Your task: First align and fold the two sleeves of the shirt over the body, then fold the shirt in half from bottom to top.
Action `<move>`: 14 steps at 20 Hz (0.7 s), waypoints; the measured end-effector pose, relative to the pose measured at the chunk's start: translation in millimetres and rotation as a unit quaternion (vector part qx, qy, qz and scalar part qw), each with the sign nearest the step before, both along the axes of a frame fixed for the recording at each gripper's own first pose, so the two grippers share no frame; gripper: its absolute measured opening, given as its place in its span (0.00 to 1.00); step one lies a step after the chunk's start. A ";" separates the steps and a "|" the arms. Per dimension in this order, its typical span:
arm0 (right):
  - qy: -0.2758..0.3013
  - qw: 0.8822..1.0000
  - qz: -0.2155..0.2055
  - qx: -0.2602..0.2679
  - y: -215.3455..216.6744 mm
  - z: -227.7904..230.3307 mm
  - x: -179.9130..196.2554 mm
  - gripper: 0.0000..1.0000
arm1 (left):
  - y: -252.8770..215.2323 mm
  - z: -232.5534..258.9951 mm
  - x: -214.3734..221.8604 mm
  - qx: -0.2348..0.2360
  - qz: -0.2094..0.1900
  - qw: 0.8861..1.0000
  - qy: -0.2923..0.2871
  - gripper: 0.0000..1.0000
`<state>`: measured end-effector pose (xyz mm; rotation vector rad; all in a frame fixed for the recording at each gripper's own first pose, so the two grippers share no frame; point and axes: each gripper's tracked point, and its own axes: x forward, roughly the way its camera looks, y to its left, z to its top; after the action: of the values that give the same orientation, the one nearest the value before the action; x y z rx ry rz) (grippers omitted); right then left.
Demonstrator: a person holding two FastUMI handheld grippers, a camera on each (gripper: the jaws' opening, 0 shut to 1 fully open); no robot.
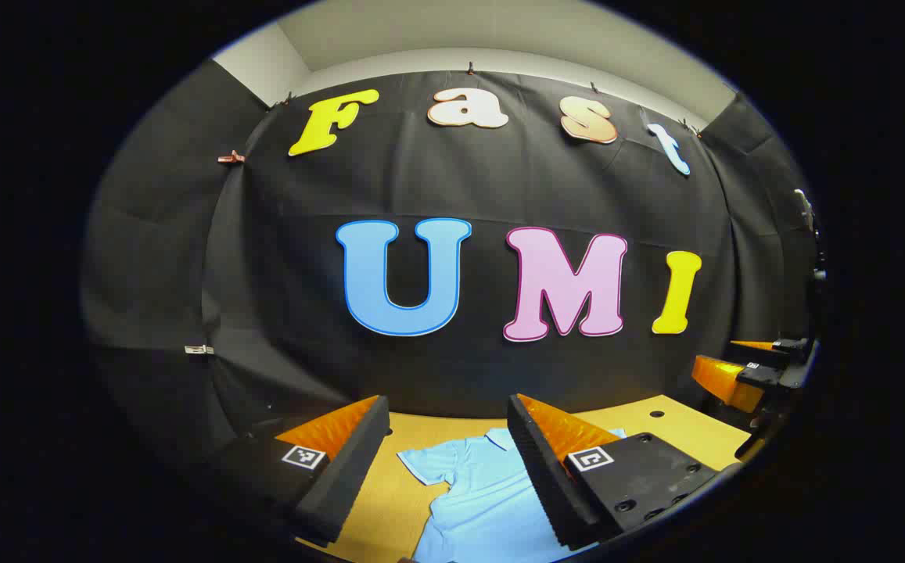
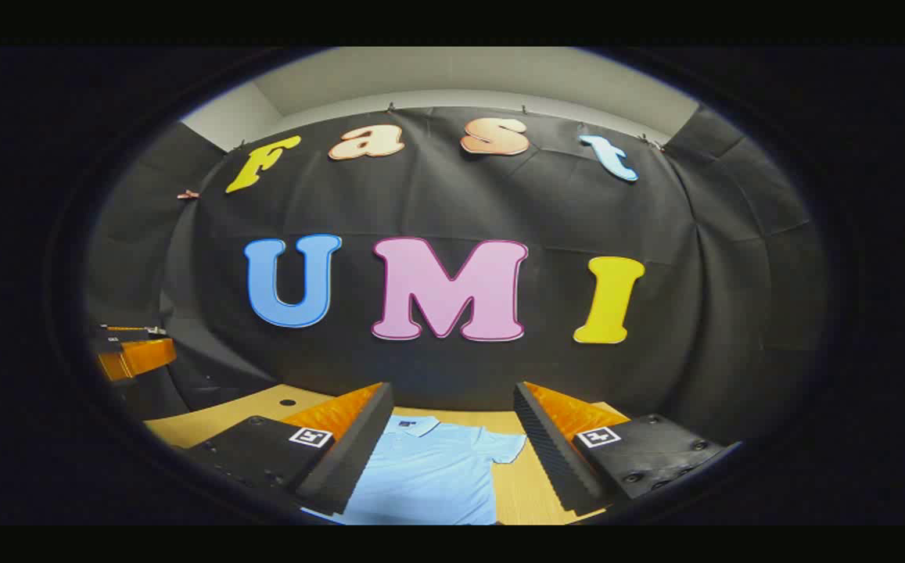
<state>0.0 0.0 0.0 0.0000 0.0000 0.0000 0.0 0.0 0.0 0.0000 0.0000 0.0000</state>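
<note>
A light blue short-sleeved polo shirt [image 1: 475, 493] lies flat on the wooden table [image 1: 421, 430], collar toward the back wall. In the left gripper view its left sleeve [image 1: 429, 461] spreads out between my left gripper's [image 1: 448, 414] fingers, which stand wide apart above it, holding nothing. In the right gripper view the shirt [image 2: 429, 477] shows its collar [image 2: 413, 426] and right sleeve [image 2: 503, 447]. My right gripper [image 2: 452, 399] is open above it, empty. The right gripper also appears far right in the left gripper view [image 1: 749, 367], and the left gripper far left in the right gripper view [image 2: 127, 348].
The black cloth wall [image 1: 499, 195] closes off the back and both sides of the table. Small round holes [image 1: 656, 414] mark the tabletop near its back edge. Bare wood [image 2: 210, 422] lies to either side of the shirt.
</note>
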 end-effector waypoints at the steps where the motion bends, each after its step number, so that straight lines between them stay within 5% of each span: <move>1: 0.002 1.000 -0.004 0.001 -1.6 -1.0 -0.2 0.97 | -0.7 -0.8 1.4 -0.001 -0.002 1.000 -0.002 0.97; 14: 0.027 0.999 -0.035 -0.009 -26.8 -23.0 6.4 0.97 | -14.4 -27.6 23.7 -0.008 -0.032 0.999 0.028 0.96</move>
<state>6.4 -26.8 -23.0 -0.0189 0.0533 -0.0699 23.7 -14.4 -27.6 -0.0154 0.0569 -0.0638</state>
